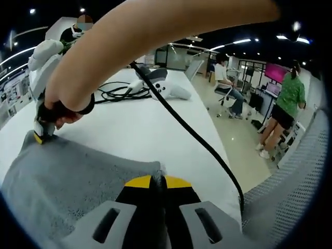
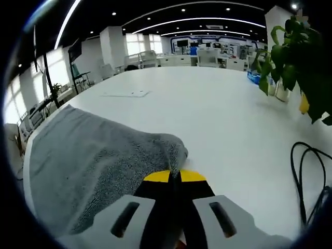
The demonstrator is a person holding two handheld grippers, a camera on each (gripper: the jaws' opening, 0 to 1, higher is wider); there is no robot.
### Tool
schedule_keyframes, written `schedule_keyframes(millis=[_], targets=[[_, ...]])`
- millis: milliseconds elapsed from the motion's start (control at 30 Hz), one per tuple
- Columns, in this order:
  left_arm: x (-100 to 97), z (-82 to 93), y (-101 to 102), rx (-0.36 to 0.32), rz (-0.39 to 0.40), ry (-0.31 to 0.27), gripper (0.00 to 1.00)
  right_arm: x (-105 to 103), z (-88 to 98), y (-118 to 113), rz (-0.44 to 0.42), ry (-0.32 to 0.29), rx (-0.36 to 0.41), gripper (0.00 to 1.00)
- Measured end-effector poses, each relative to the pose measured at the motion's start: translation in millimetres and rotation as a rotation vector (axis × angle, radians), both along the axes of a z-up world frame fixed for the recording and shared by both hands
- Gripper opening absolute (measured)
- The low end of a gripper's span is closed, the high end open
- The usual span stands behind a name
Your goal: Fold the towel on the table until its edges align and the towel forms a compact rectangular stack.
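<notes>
the grey towel (image 1: 78, 181) lies flat on the white table (image 1: 140, 124), close to the near edge. in the left gripper view its long axis runs from the left gripper (image 1: 158, 181) at the bottom across to the far corner at upper left, where the right gripper (image 1: 39, 136) meets it. the left gripper's yellow-tipped jaws are pressed together on the towel's near corner. the right gripper, held by a hand (image 1: 65, 106) with the forearm reaching in from the upper right, points down at the far corner; whether its jaws are closed there cannot be told from this view.

in the right gripper view the towel (image 2: 88, 155) spreads away to the left of the right gripper (image 2: 175, 176), whose jaws are closed on a bunched corner. a black cable (image 2: 306, 176) loops on the table (image 2: 207, 104) at right, and a plant (image 2: 295, 57) stands beyond it.
</notes>
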State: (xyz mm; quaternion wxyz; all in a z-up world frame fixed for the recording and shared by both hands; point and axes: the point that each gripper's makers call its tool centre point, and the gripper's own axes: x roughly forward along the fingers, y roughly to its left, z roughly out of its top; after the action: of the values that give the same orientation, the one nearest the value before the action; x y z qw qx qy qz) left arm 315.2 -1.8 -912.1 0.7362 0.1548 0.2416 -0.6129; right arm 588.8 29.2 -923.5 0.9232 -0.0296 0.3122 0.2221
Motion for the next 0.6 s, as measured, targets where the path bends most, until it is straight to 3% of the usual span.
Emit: schedule_keyframes(millis=[200,333,600], targets=[[-3.0,0.9,-23.9,-0.018,-0.037,0.006,0.07,-2.6,1.2,-24.0,-0.034,-0.006,-0.052,0.01],[-0.7,1.0,-38.8,-0.037,-0.048,0.012,0.07,-2.9,10.6,-32.6,-0.073,-0.015,-0.037,0.01],[-2.0,3.2,-34.8,-0.015,-0.09,0.005,0.07,-5.8,18.7,-31.2,-0.045,-0.027,-0.026,0.01]])
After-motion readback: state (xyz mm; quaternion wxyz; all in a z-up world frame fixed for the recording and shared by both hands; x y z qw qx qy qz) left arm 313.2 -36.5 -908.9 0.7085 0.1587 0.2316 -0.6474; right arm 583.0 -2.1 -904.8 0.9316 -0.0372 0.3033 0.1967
